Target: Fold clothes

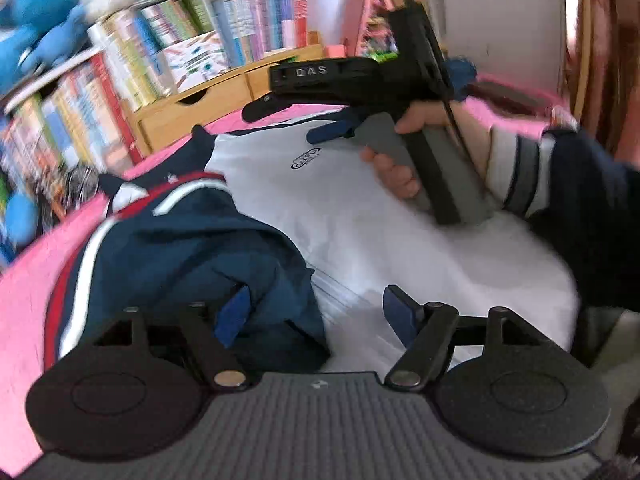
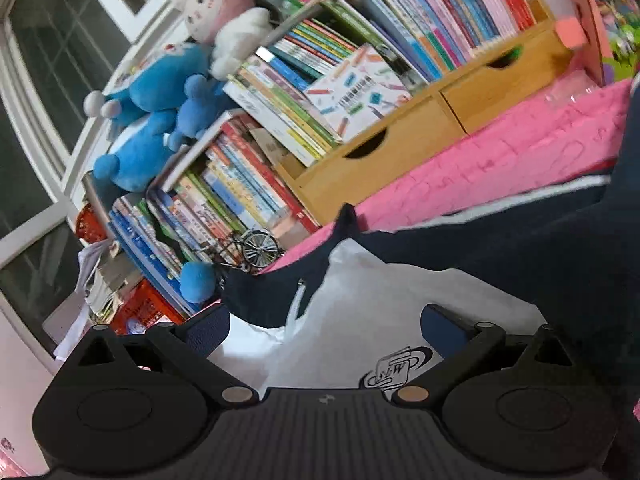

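Below, both wrist views show your two grippers over one garment spread on the pink worktop. Your left gripper has its fingers spread with nothing between them. The left finger lies against the bunched navy sleeve, probably because that sleeve has just been laid inward over the body. The white jacket, trimmed in navy with red and white stripes, lies flat with its chest logo facing up, so the front panel serves as the base onto which the sides are folded.

Your right gripper, seen from the left wrist and held in a hand with a striped cuff, hovers near the collar end toward the far edge of the worktop; its fingers also stand apart in the right wrist view, over white fabric and pinching none. The wooden drawer unit and rows of books line that far edge, limiting room for the garment there. The fold appears partly done: one sleeve is in, the far one not yet.
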Available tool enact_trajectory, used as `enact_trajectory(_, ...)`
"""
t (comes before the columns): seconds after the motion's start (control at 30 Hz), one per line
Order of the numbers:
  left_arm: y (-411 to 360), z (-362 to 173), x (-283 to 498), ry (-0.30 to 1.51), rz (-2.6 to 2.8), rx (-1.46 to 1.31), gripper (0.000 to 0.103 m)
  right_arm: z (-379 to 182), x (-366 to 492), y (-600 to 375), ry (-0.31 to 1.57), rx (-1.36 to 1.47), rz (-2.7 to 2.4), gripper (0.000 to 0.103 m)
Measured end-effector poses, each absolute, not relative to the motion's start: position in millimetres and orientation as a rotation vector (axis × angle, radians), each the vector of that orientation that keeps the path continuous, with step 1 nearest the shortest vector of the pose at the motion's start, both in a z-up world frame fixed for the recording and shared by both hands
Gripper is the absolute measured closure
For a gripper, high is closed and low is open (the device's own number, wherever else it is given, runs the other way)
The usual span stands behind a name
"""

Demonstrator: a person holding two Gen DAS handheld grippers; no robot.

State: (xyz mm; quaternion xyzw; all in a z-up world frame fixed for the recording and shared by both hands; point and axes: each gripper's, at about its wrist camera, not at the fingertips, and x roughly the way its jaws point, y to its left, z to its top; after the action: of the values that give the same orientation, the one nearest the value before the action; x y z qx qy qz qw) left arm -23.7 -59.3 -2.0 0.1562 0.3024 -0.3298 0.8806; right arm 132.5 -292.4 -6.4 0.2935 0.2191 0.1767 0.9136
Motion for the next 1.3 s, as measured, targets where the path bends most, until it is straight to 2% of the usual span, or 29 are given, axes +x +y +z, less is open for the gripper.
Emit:
enact_trajectory(0.1, -23, 5, -19, 0.701, -0.671, 0.063, 0.029, 7, 117, -281, 0.349, 0.568, 0.599, 0.0)
enact_trajectory(0.17, -9, 7, -20, 0.725, -0.645, -0.017, 0.029, 17, 96, -263, 0.241, 0.442, 0.794, 0.0)
enact_trajectory(0.27, 8, 10, -26, 0.734, -0.595, -0.085, 0.029, 22, 75, -212, 0.255, 0.11, 0.871, 0.002)
enact_trajectory(0.3, 10, 11, -31, 0.72, -0.571, -0.074, 0.029, 23, 71, -193, 0.284, 0.007, 0.873, 0.007)
enact_trajectory(0.33, 15, 16, -34, 0.69, -0.548, -0.075, 0.029, 22, 69, -181, 0.308, -0.053, 0.869, 0.031)
enact_trajectory(0.37, 19, 22, -37, 0.659, -0.525, -0.077, 0.027, 21, 72, -172, 0.344, -0.079, 0.862, 0.06)
enact_trajectory(0.4, 26, 27, -36, 0.622, -0.499, -0.097, 0.023, 19, 82, -173, 0.394, -0.052, 0.84, 0.072)
enact_trajectory(0.43, 33, 31, -32, 0.593, -0.469, -0.121, 0.015, 16, 92, -175, 0.446, -0.016, 0.815, 0.085)
enact_trajectory(0.47, 39, 33, -26, 0.569, -0.427, -0.146, 0.011, 14, 103, -177, 0.497, 0.019, 0.789, 0.087)
enact_trajectory(0.53, 55, 33, -8, 0.563, -0.323, -0.206, 0.01, 7, 123, -197, 0.57, 0.171, 0.706, 0.091)
enact_trajectory(0.73, 73, 15, 44, 0.595, -0.189, -0.383, 0.01, -25, 147, -277, 0.67, 0.591, 0.406, 0.091)
enact_trajectory(1.0, 32, -2, 103, 0.599, -0.141, -0.364, 0.01, -30, 152, -282, 0.655, 0.623, 0.391, 0.074)
enact_trajectory(1.1, 37, -13, 127, 0.54, 0.075, -0.492, 0.006, -27, 151, -277, 0.639, 0.609, 0.396, 0.063)
enact_trajectory(1.2, 38, -21, 151, 0.603, 0.047, -0.597, 0.006, -23, 142, -283, 0.603, 0.614, 0.398, 0.05)
enact_trajectory(1.23, 37, -24, 159, 0.641, 0.017, -0.618, 0.011, -22, 140, -285, 0.588, 0.618, 0.392, 0.045)
enact_trajectory(1.27, 34, -24, 161, 0.651, 0.0, -0.621, 0.032, -22, 140, -286, 0.572, 0.624, 0.384, 0.041)
enact_trajectory(1.3, 31, -24, 162, 0.657, -0.014, -0.621, 0.039, -21, 140, -287, 0.566, 0.628, 0.379, 0.04)
